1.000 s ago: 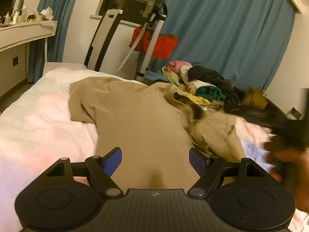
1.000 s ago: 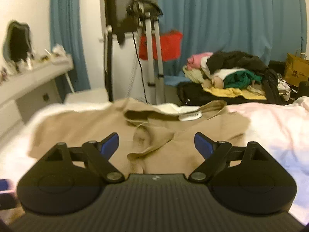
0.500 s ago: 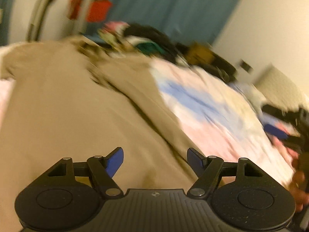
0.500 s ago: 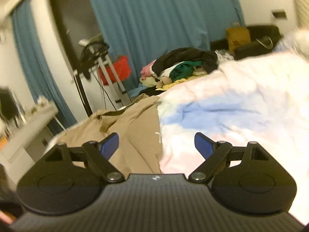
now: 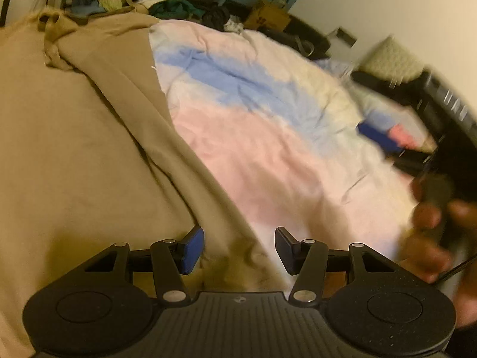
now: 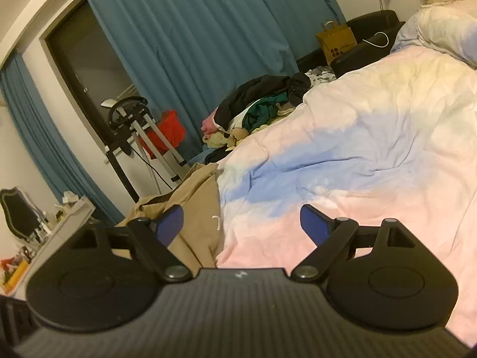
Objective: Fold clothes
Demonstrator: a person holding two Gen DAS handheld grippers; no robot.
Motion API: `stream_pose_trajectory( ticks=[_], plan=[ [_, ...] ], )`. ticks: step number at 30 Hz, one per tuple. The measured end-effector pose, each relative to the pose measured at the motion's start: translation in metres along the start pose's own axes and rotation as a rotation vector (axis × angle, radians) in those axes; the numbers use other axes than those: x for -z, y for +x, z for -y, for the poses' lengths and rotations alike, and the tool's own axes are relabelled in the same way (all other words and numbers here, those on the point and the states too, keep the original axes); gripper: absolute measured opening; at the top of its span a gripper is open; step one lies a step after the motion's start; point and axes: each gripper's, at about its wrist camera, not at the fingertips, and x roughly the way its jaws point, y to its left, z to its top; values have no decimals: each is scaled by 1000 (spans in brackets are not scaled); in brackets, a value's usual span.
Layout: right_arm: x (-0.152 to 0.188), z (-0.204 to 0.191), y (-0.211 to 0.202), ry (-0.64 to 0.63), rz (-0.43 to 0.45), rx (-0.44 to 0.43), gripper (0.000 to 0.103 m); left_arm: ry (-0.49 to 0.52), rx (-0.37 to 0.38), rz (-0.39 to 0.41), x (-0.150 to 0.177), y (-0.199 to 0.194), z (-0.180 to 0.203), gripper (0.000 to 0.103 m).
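Tan shirt (image 5: 74, 155) lies on the duvet (image 5: 268, 137) — both tongs, left tongs (image 5: 239, 249) and right tongs (image 6: 241, 223), apart, empty.

No text can be read; the yellow paper bag (image 6: 338, 43) bears only dark round marks

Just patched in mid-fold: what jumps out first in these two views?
The tan shirt sprawls over the left of the bed, its edge between the open left gripper. The pastel pink-and-blue duvet fills the right, under the open right gripper. A clothes pile sits past the bed's far edge.
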Motion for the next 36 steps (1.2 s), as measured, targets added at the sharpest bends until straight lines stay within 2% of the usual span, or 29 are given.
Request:
stream_pose_trajectory(
  ticks=[3,4,6,8,13,17,20,23,29,32,33,36],
  plan=[
    [-1,8,1,39,-2,-18,87,2,-58,-36,3,12,2,54],
    [-1,10,1,47,-4,-19,87,-9,-73,-53,4,16,0,48],
    [1,14,1,63,-9,-20,87,-26,-91,-77,7,25,-3,31],
    [2,15,4,77,-20,-20,87,-36,-72,-72,8,27,-8,4],
    [5,13,8,72,-37,-20,87,-66,-21,-50,7,9,-17,3],
    [9,6,10,44,-54,-27,87,-200,56,-47,0,-22,-37,3],
    [12,-2,13,19,-72,-28,87,-295,84,-48,-3,-43,-59,3],
    [15,-7,18,-5,-92,-24,87,-309,37,-53,0,-54,-78,3],
    [22,-18,25,-57,-124,-17,87,-213,-151,-110,8,-31,-95,3],
    [26,-24,26,-98,-130,-14,87,-154,-157,-88,7,-28,-89,4],
    [27,-26,26,-110,-129,-15,87,-134,-154,-71,5,-31,-86,6],
    [29,-33,25,-147,-115,-30,87,-89,-172,4,-5,-45,-78,37]
  ],
)
